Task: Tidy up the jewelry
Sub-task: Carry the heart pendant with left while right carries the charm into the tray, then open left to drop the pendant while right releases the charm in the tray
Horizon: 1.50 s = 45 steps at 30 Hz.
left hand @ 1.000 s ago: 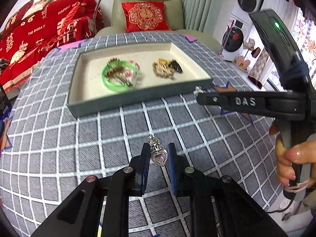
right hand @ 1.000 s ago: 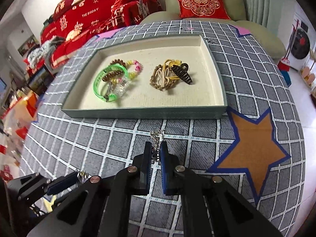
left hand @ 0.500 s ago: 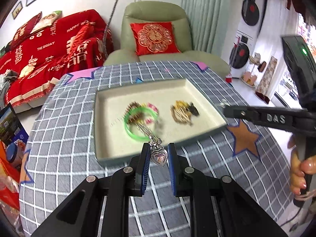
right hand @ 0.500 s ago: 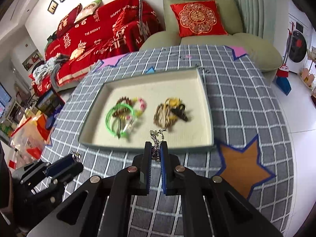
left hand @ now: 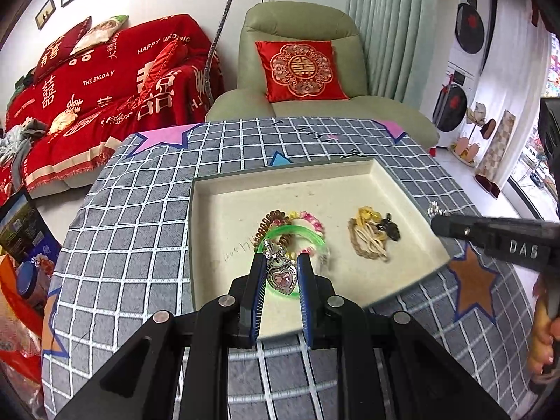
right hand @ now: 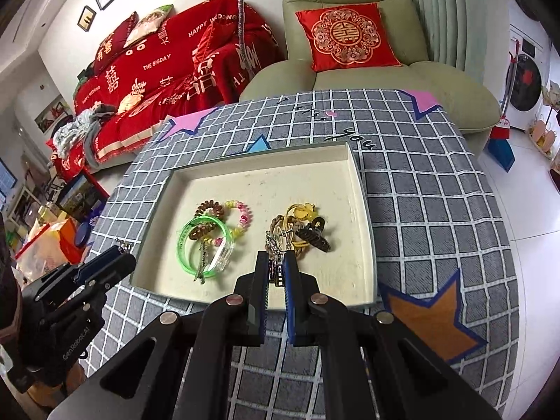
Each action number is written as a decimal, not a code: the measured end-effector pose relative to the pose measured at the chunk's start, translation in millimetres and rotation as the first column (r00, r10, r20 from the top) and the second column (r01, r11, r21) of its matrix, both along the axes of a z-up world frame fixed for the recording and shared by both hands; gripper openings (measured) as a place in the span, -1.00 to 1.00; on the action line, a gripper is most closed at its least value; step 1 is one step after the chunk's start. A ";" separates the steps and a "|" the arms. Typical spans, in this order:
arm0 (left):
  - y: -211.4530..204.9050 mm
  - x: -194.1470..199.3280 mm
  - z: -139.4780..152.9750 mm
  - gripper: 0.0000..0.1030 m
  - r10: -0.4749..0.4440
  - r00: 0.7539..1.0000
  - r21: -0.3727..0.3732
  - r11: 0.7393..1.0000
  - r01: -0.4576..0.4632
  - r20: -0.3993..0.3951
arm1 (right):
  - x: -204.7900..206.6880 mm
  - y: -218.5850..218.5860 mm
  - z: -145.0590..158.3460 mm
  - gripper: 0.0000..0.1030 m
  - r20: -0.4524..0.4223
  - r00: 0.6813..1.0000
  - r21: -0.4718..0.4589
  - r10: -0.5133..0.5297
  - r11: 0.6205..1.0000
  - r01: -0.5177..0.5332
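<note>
the left gripper [left hand: 280,273] is clamped on a heart pendant [left hand: 282,279], the right gripper [right hand: 276,269] pinched on a small charm [right hand: 275,273], both above the tray's [right hand: 365,231] near edge. carry each in low, set it on bare lining beside the bracelets [right hand: 206,241], then let go.

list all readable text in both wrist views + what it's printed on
"DAS": on the right gripper, seen from the left wrist.
"GenRobot.AI": on the left gripper, seen from the right wrist.
"HAPPY WEDDING" and "THE BIGDAY": on the red sofa throw.
"you": on the checked tablecloth.
Double-happiness character: on the red cushion.
Handwritten digits on the tray floor: too faint to read.
</note>
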State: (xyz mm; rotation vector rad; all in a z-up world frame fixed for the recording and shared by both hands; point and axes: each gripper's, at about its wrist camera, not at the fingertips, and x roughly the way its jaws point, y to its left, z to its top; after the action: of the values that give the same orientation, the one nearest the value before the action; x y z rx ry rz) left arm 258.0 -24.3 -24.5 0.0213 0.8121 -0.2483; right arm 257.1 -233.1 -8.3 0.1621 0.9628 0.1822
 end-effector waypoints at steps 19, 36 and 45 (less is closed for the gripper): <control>-24.5 32.2 -49.7 -0.42 0.012 0.999 0.117 0.993 -0.007 -0.044 | 35.0 0.6 -72.6 -0.82 -0.122 0.992 -0.018 -0.008 1.000 0.006; -19.3 26.8 -27.3 1.00 0.069 0.997 0.095 0.993 -0.073 0.041 | 26.8 -15.5 -46.0 0.10 -0.046 0.998 0.067 -0.042 0.997 0.045; -8.5 -13.2 -10.0 1.00 0.103 0.992 0.080 0.991 -0.109 0.074 | -0.3 -18.2 -26.9 0.61 0.009 0.995 0.084 -0.096 0.992 0.095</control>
State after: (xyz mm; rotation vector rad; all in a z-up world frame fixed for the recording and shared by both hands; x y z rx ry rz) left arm 244.9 -32.8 -34.5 0.0650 0.7511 -0.1121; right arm 256.9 -251.3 -35.1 0.2823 0.9327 0.1355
